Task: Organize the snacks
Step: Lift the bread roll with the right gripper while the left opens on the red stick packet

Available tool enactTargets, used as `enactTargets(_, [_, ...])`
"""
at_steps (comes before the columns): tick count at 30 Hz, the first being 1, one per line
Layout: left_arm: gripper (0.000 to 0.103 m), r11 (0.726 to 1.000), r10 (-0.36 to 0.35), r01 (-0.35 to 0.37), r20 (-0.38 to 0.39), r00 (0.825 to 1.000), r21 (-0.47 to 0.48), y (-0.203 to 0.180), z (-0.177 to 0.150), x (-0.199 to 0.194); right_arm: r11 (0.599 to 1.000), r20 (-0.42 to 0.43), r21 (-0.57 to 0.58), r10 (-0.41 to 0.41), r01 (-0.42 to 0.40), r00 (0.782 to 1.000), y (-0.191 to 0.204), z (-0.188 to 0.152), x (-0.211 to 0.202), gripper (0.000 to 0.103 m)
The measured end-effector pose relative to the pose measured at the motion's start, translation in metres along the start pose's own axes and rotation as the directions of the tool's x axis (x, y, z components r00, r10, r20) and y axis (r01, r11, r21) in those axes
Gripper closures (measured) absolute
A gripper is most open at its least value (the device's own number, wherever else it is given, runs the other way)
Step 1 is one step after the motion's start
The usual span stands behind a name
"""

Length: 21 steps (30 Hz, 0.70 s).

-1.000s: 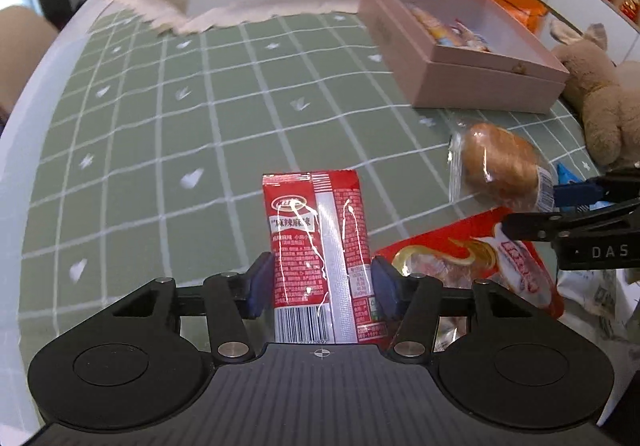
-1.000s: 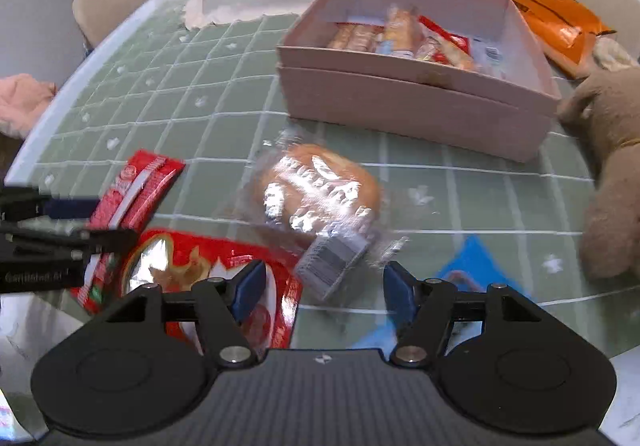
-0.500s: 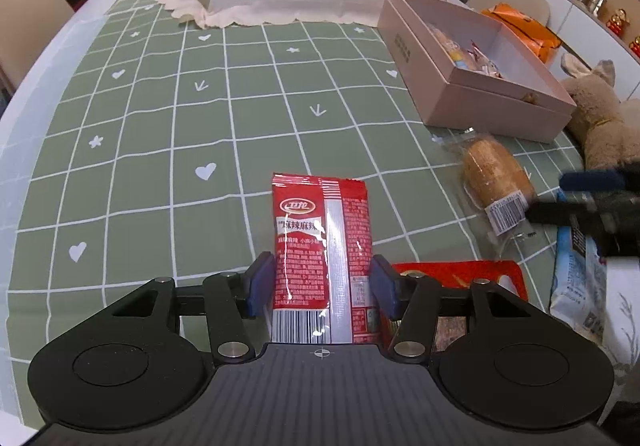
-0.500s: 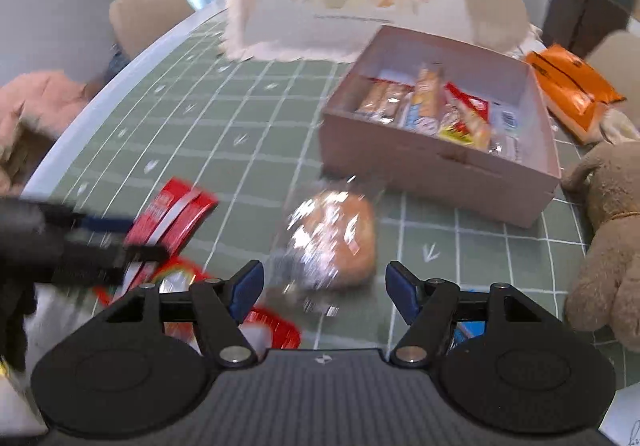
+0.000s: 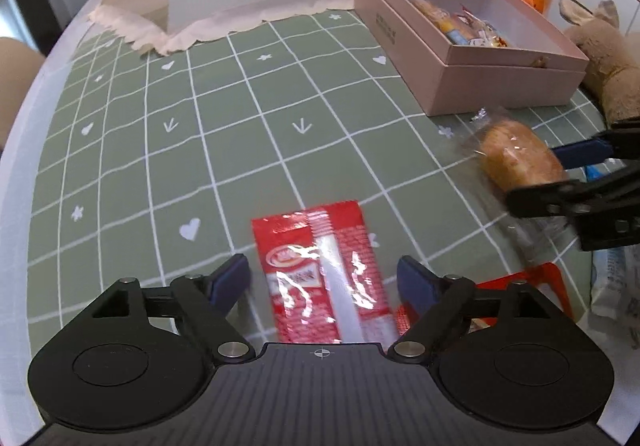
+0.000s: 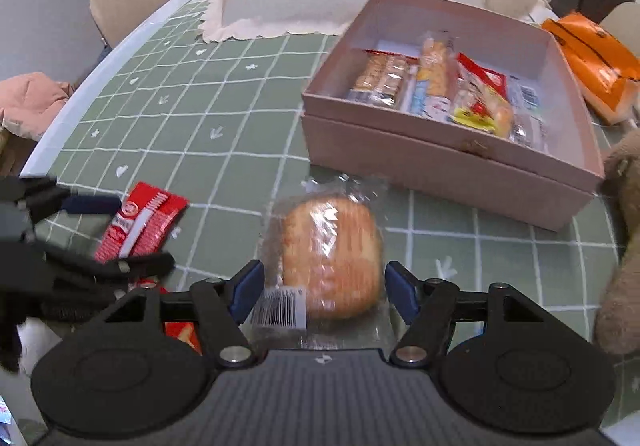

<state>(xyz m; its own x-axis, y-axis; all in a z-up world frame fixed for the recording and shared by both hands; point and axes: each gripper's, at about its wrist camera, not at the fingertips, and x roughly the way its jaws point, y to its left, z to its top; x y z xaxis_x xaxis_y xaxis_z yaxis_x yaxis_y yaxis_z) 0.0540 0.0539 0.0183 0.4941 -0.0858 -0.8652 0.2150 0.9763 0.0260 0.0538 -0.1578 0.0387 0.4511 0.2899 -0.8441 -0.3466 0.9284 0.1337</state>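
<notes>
The left gripper [image 5: 322, 280] is standing open, its fingers straddling one red packet [image 5: 324, 278] without touching it. The right gripper [image 6: 324, 292] is also standing open around one wrapped bun [image 6: 330, 256], with gaps on both sides. One pink box [image 6: 440, 162] is sitting ahead of the right gripper, a strip of bare green cloth [image 5: 240, 134] lying between.

One pink box [image 6: 440, 158], one wrapped bun [image 6: 332, 258], one red packet [image 5: 324, 270], one orange bag [image 6: 592, 58].
</notes>
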Motion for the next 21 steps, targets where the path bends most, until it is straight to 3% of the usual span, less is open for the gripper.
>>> enactTargets(6, [0.018, 1.0, -0.005, 0.005, 0.002, 1.0, -0.029, 0.019, -0.014, -0.008, 0.999, -0.01, 0.035, -0.003, 0.003, 1.0, -0.02, -0.014, -0.009, 0.036])
enactTargets(11, [0.016, 1.0, 0.004, -0.004, 0.026, 1.0, -0.017, 0.014, -0.019, -0.01, 1.0, 0.005, -0.003, -0.011, 0.011, 1.0, -0.017, -0.009, -0.004, 0.034])
enactTargets(15, [0.016, 0.999, 0.01, -0.011, -0.028, 1.0, -0.035, 0.013, -0.011, -0.007, 0.999, 0.003, -0.028, -0.032, 0.032, 0.999, -0.009, 0.001, 0.009, 0.034])
enactTargets(17, [0.016, 1.0, 0.004, -0.006, -0.059, 0.998, -0.019, 0.011, -0.013, -0.01, 0.999, 0.003, -0.036, -0.034, 0.034, 0.999, -0.007, 0.002, 0.008, 0.048])
enactTargets(21, [0.017, 1.0, 0.0, -0.001, -0.029, 1.0, -0.004, 0.012, -0.024, -0.015, 0.997, 0.042, -0.072, -0.011, 0.014, 0.999, 0.0, -0.004, -0.019, 0.05])
